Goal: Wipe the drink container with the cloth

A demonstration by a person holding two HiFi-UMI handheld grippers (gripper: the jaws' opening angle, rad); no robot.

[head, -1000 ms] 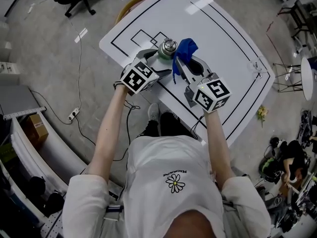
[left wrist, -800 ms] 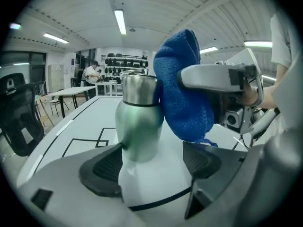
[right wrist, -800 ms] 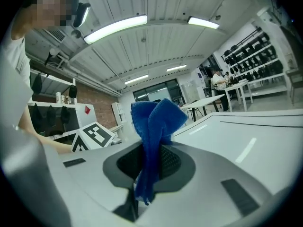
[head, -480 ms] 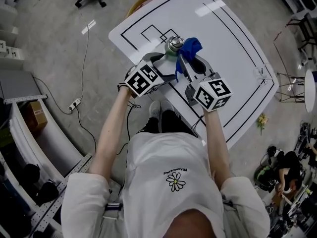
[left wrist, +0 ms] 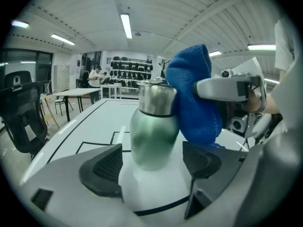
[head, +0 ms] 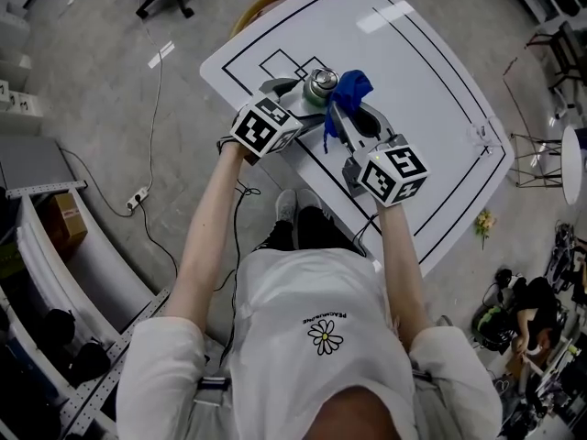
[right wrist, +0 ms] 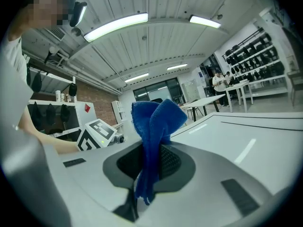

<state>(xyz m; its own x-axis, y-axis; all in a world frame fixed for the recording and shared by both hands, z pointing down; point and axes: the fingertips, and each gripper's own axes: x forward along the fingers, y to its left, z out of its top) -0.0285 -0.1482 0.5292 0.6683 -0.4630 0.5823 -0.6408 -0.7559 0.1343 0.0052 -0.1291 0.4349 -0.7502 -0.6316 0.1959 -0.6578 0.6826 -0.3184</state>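
Upright bottle [left wrist: 152, 131] just ahead of the spread left gripper [left wrist: 152, 164]; right gripper [right wrist: 151, 162], pinching the cloth [right wrist: 156, 117], holds it against the bottle's right side.

The left gripper [left wrist: 151, 167] has its jaws spread, with a green bottle [left wrist: 154, 126] standing upright between them on the white table [left wrist: 94, 122], touching neither pad. A blue cloth [left wrist: 194, 98] presses against the bottle's right side, pinched by the right gripper [left wrist: 232, 89]. A black chair [left wrist: 21, 112] stands far left.
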